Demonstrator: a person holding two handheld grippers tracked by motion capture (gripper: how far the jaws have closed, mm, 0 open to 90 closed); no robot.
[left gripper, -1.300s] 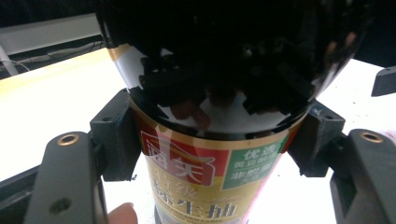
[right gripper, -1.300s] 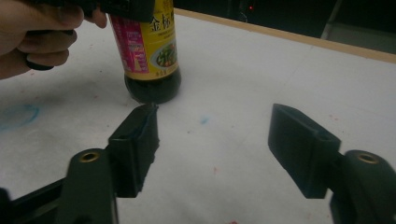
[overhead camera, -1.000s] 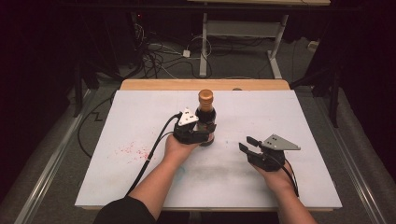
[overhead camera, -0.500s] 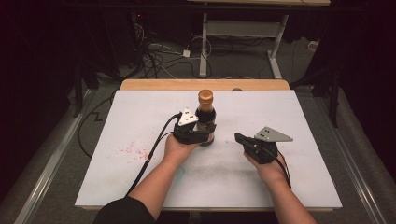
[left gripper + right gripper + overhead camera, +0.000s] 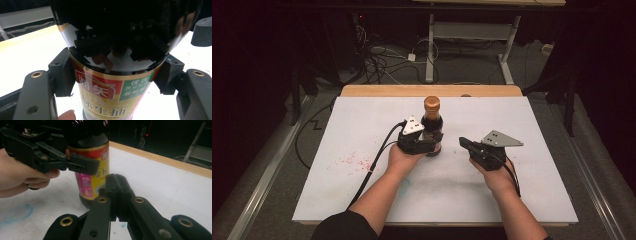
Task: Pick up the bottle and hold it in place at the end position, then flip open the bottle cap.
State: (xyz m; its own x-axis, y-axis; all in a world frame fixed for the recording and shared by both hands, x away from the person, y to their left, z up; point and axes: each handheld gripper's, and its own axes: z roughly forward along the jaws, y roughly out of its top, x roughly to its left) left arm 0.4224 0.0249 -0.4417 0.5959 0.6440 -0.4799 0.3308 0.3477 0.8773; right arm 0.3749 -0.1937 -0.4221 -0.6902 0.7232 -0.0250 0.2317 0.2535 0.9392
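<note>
A dark glass bottle stands upright on the white table, a little toward the far edge and near the middle of its width, topped by a brown-gold cap. The left gripper clamps the bottle's body from the near-left side: in the left gripper view its two black pads press against either flank of the bottle, just where the dark shoulder meets the label. That label has a gold ground with a red panel bearing large white Chinese characters, a green panel with smaller white Chinese characters to its right, and a row of big dark characters below; I cannot read them with certainty. In the right gripper view the label's side shows a magenta strip of fine print too small to read, a red patch near the shoulder, and gold beneath. The right gripper sits just to the right of the bottle, apart from it, its jaws pointing toward it and pressed together with nothing between them. Faint red speckles mark the table at the left, and a pale blue ring lies near the left hand.
</note>
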